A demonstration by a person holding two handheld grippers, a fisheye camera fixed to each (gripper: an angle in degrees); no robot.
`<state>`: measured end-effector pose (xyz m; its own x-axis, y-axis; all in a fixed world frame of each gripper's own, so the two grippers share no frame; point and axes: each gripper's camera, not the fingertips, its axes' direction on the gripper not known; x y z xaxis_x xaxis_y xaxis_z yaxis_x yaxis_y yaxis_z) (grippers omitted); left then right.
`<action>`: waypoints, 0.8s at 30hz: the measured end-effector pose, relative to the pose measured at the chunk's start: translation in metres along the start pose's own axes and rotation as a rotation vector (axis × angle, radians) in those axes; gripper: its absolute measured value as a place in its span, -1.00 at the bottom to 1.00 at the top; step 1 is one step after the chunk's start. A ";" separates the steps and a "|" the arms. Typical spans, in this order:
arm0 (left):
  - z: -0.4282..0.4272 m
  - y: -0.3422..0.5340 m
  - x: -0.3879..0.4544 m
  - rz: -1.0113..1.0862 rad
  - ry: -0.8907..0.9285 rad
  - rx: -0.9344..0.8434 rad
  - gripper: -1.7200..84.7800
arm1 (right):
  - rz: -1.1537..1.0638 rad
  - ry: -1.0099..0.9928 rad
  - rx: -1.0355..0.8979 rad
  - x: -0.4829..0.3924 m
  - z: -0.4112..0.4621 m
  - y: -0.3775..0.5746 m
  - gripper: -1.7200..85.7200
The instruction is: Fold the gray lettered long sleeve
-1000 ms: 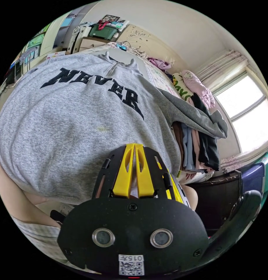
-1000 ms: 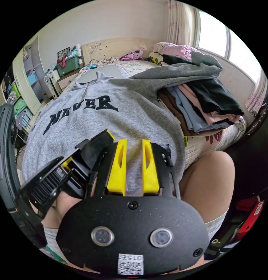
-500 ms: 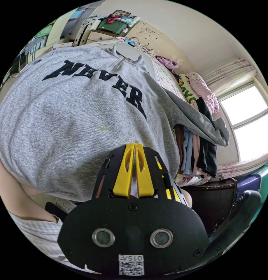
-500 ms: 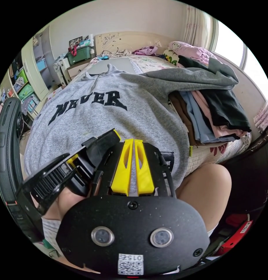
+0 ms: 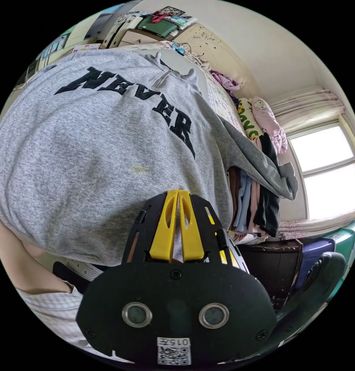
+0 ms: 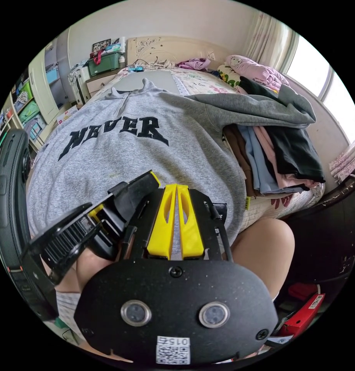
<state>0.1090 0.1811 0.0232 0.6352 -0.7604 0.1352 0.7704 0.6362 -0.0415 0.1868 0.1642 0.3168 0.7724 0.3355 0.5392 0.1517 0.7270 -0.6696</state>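
Note:
A gray long sleeve (image 5: 88, 154) with black letters across the chest lies spread on the bed, its hem hanging over the near edge. One sleeve (image 6: 254, 110) is draped over a stack of folded clothes. My left gripper (image 5: 178, 193) is shut on the hem. In the right gripper view the same garment (image 6: 146, 154) fills the middle, and my right gripper (image 6: 176, 188) is shut on the hem beside the left gripper (image 6: 123, 205), whose black body shows just to its left.
A stack of folded clothes (image 6: 277, 154) sits on the bed to the right of the garment. Pink and patterned bedding (image 6: 254, 71) lies near the window. A person's knee (image 6: 258, 247) is by the bed edge. A dark chair (image 6: 332, 228) stands at right. Shelves and boxes (image 6: 104, 63) line the far wall.
My right gripper's jaws have come together on the hem since a second ago. Both cameras have shifted slightly; the garment has stayed spread on the bed.

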 end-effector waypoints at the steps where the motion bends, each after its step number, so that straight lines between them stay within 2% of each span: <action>1: 0.000 -0.001 0.000 0.003 0.001 0.002 -0.98 | 0.001 -0.001 0.001 0.000 0.001 0.000 -0.98; 24: 0.002 -0.017 0.006 0.021 -0.007 -0.003 -0.98 | 0.022 -0.010 0.000 0.015 0.017 -0.040 -0.98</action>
<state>0.0999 0.1657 0.0271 0.6506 -0.7461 0.1414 0.7573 0.6514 -0.0470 0.1815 0.1506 0.3602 0.7697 0.3574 0.5290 0.1342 0.7195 -0.6814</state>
